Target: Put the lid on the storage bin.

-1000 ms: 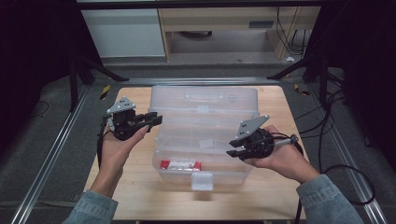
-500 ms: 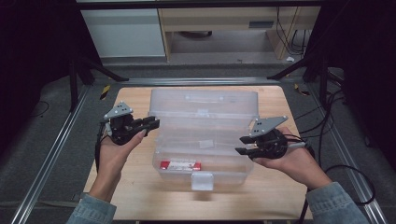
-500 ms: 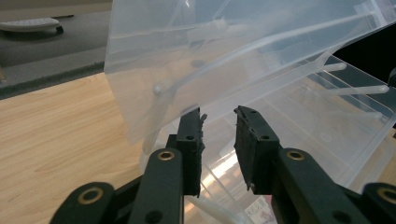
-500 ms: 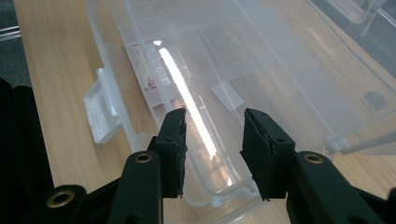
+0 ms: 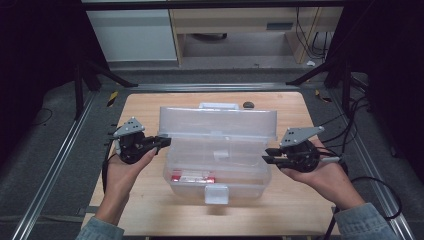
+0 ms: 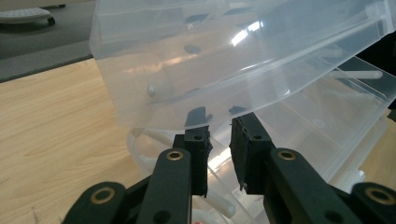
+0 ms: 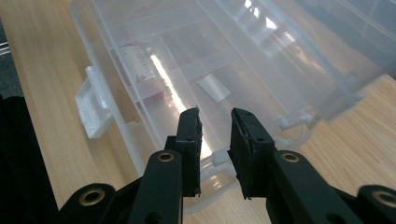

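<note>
A clear plastic box [image 5: 217, 150] sits in the middle of the tabletop [image 5: 150, 107], its lid [image 5: 217, 122] raised and leaning toward the far edge, its white latch [image 5: 216, 194] facing the near edge. A red-labelled packet [image 5: 192, 176] lies in a compartment on the near left of the base.

The left tongs [image 5: 164, 142] hang at the box's left end, just below the lid's corner; the right tongs [image 5: 267, 155] at its right end, beside the base wall. Both pairs have just been closing and now stand nearly clenched, a narrow gap left between the pads and nothing gripped in it — in the left gripper view the tips [image 6: 219, 135] are just short of the lid's underside, and in the right gripper view the tips [image 7: 215, 122] hover over the base rim without biting it.

The box looks light and thin-walled — stiff enough to hold shape, yet likely to flex and slide on the smooth wood if pushed from one side. The glossy plastic will be slippery against the pads. Best holds would be the lid's end edges or the rim, one pair per side, so the hinge is not twisted; the latch tab is small and could snap under a hard pinch.
</note>
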A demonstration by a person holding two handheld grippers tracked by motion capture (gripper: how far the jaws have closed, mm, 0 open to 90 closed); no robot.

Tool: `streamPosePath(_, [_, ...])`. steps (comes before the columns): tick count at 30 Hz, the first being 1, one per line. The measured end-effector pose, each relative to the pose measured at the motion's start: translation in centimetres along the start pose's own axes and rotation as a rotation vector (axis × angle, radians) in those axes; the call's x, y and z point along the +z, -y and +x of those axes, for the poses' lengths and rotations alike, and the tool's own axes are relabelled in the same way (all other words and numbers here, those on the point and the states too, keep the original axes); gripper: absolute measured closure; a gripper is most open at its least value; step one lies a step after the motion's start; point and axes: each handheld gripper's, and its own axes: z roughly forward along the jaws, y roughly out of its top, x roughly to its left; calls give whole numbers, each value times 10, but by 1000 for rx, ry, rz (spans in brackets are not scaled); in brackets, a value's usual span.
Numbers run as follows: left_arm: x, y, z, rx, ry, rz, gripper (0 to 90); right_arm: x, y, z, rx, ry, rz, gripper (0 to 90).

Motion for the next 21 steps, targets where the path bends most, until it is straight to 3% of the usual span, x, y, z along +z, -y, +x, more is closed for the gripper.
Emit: streamPosePath(21, [-11,26,1,4,6,43,813,-18,22,-7,40,72,10,753])
